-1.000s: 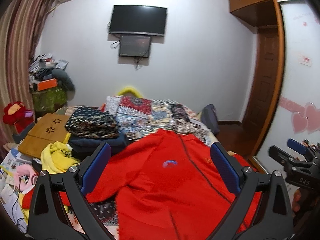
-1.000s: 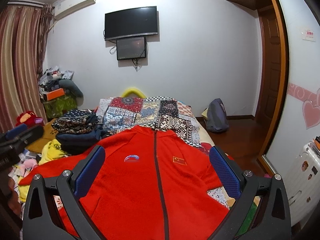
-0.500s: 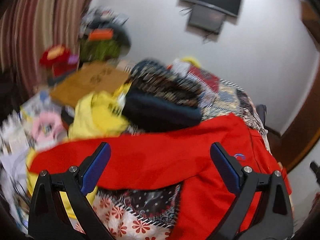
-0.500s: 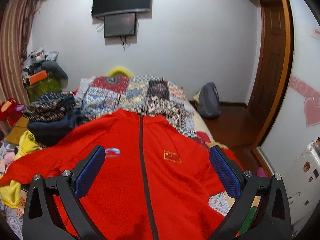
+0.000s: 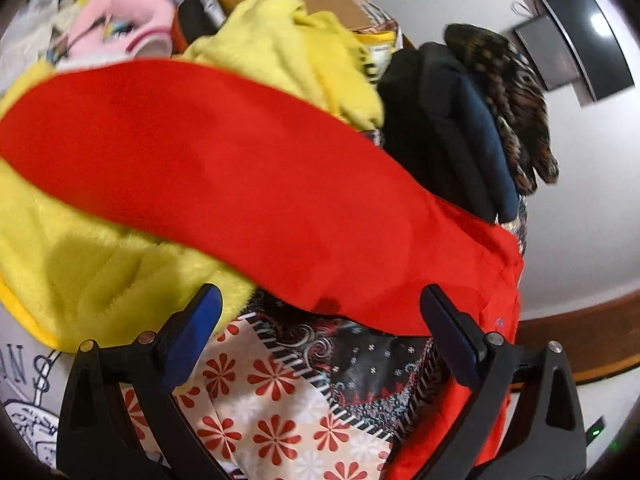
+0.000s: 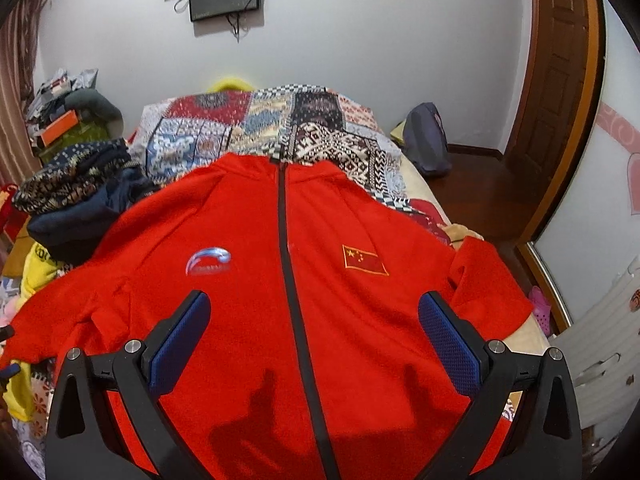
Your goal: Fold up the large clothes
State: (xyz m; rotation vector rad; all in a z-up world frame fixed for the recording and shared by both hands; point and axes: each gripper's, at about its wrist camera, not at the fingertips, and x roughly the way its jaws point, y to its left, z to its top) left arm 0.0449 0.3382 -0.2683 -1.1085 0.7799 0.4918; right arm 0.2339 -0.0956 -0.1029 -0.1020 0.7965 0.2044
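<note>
While sleeve lies loose: bring the left tool [image 5: 320,312] down on the sleeve [image 5: 224,176] edge, pinch squarely, fold inward.
Left tool: spread, empty, sleeve just ahead over yellow fleece [image 5: 92,268].
Jacket [image 6: 288,280]: flat, zipped, face-up on bed [image 6: 276,120].
Right tool [image 6: 314,332]: spread, empty, above the jacket's front.

Bed [image 6: 416,184] under a patchwork quilt [image 6: 280,124], laden with clothes

A red jacket [image 6: 320,288] lies front-up, zipped, directly ahead of the right gripper, one sleeve [image 5: 224,168] reaching over a yellow fleece [image 5: 100,276] before the left gripper; folded dark clothes [image 6: 76,200] are stacked on the quilt beside that sleeve.
</note>
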